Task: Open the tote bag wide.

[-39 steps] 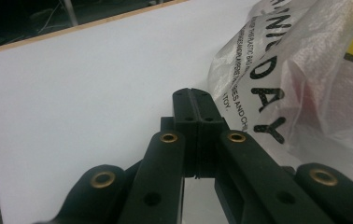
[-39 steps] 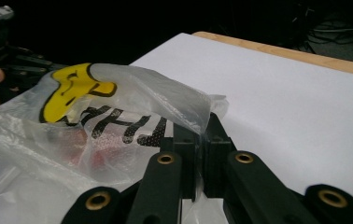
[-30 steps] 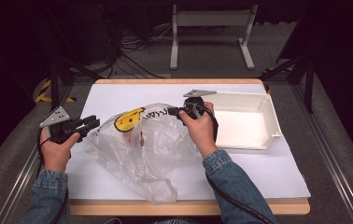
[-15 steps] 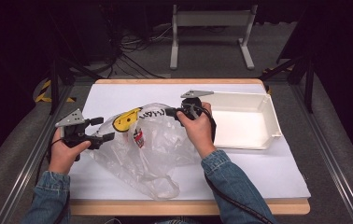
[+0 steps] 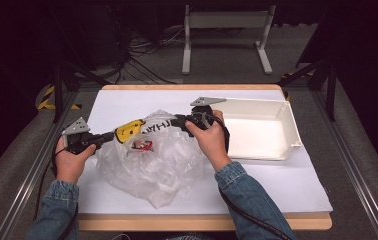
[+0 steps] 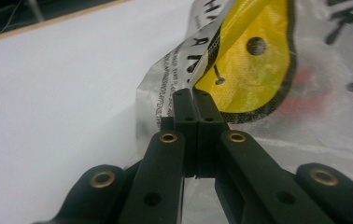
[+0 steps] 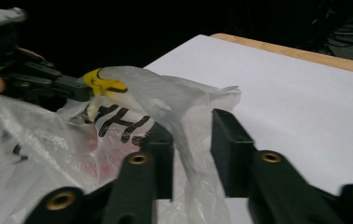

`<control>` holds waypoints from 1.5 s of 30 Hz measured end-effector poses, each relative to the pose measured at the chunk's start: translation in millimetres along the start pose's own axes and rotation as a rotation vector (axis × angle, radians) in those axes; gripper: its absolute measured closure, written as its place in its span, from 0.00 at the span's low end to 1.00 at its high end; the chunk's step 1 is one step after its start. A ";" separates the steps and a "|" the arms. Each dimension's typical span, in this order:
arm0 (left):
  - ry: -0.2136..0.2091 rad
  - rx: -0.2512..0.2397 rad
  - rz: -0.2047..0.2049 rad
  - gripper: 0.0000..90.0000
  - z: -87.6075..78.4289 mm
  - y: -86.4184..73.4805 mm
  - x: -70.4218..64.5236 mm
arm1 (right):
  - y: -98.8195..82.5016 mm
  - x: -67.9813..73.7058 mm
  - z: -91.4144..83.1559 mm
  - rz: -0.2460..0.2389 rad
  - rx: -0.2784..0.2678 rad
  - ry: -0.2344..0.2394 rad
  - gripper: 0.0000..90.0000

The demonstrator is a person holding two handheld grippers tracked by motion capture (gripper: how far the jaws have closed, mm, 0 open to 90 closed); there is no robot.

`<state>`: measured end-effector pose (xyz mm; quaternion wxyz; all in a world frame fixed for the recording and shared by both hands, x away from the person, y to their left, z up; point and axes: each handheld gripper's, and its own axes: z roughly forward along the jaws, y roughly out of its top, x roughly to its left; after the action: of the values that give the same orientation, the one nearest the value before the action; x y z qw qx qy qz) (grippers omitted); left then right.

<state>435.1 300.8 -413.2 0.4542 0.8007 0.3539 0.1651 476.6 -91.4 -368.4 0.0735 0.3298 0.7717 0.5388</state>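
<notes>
Pinching crinkled clear plastic bag (image 5: 152, 160), left gripper (image 6: 194, 100), jaws seemingly shut.

Crumpled clear plastic bag (image 5: 152, 160) lay on white-topped table (image 5: 287, 185), left of centre; white rectangular plastic tray (image 5: 262, 130) sat by right edge.

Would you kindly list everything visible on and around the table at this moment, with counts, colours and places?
plastic bag: one, clear with a yellow patch and black lettering, crumpled on the table's middle left; something red shows through it, too blurred to name.
bin: one, white, shallow, open-topped, on the table's right.
table: one, white top with a wooden edge.
stand: one, white, on the floor beyond the table.
cables: several, dark, on the floor at the back left.
left gripper: one, black, shut on the plastic bag's edge by the yellow patch.
right gripper: one, black, jaws apart, having just been opening, with bag film between them.
sleeves: two, blue denim, at the near edge.
</notes>
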 end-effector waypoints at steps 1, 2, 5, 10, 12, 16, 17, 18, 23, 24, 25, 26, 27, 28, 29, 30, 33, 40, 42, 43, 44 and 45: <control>0.006 0.008 -0.021 1.00 2.2 -3.4 2.0 | 0.2 1.2 0.5 -0.009 -0.007 0.008 0.63; 0.008 0.019 -0.030 1.00 4.3 -7.3 5.8 | 0.5 2.0 0.2 -0.014 -0.020 0.011 0.56; 0.021 0.037 -0.054 1.00 7.4 -14.6 11.2 | 2.3 3.3 -5.4 -0.027 -0.066 0.024 0.43; 0.021 0.038 -0.067 1.00 6.8 -17.5 14.1 | 4.7 3.0 -21.0 -0.044 -0.105 0.032 0.37; 0.023 0.043 -0.069 1.00 6.6 -18.4 14.6 | 5.6 3.7 -34.1 -0.053 -0.130 0.036 0.34; 0.026 0.045 -0.077 1.00 6.0 -20.2 15.4 | 2.6 7.8 -55.2 -0.095 -0.122 0.011 0.34; 0.024 0.046 -0.078 1.00 5.5 -20.3 15.6 | 1.0 8.5 -59.0 -0.100 -0.119 0.007 0.34; 0.024 0.046 -0.078 1.00 5.5 -20.3 15.6 | 1.0 8.5 -59.0 -0.100 -0.119 0.007 0.34; 0.026 0.046 -0.074 1.00 4.8 -19.9 15.8 | -17.8 12.0 -85.7 -0.128 -0.087 -0.029 0.35; 0.025 0.045 -0.077 1.00 4.8 -20.0 15.7 | -21.2 12.4 -88.6 -0.132 -0.080 -0.032 0.36; 0.024 0.044 -0.077 1.00 4.6 -20.1 15.9 | -24.6 13.1 -91.5 -0.140 -0.076 -0.037 0.36; 0.025 0.042 -0.081 1.00 4.3 -20.2 15.8 | -27.7 14.5 -94.3 -0.153 -0.073 -0.047 0.36; 0.027 0.041 -0.082 1.00 3.6 -20.4 16.0 | -30.7 16.2 -97.3 -0.169 -0.065 -0.058 0.36; 0.027 0.041 -0.082 1.00 3.6 -20.4 16.0 | -30.7 16.2 -97.3 -0.169 -0.065 -0.058 0.36; 0.027 0.037 -0.082 1.00 2.8 -20.7 16.5 | -37.2 20.1 -104.5 -0.190 -0.055 -0.079 0.36; 0.026 0.033 -0.084 1.00 2.3 -20.9 17.0 | -37.2 20.1 -104.5 -0.190 -0.055 -0.079 0.36; 0.025 0.033 -0.085 1.00 1.5 -20.6 17.1 | -43.8 25.8 -114.1 -0.174 -0.055 -0.044 0.35; 0.028 0.025 -0.089 1.00 0.2 -20.3 17.1 | -56.7 42.5 -119.0 -0.170 0.025 0.034 0.26; 0.027 0.024 -0.092 1.00 0.3 -20.5 17.3 | -59.9 47.1 -115.4 -0.178 0.058 0.067 0.26; 0.026 0.024 -0.089 1.00 0.3 -20.5 17.6 | -61.5 49.4 -112.6 -0.194 0.080 0.081 0.25; 0.026 0.024 -0.090 1.00 0.3 -20.6 17.7 | -63.2 51.5 -109.3 -0.208 0.099 0.088 0.24; 0.026 0.021 -0.093 1.00 0.3 -20.7 17.7 | -64.9 52.7 -106.0 -0.214 0.115 0.096 0.24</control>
<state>439.0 320.3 -431.9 0.4483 0.7859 0.3984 0.1505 358.4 -156.5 -369.4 0.0745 0.2231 0.8348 0.4978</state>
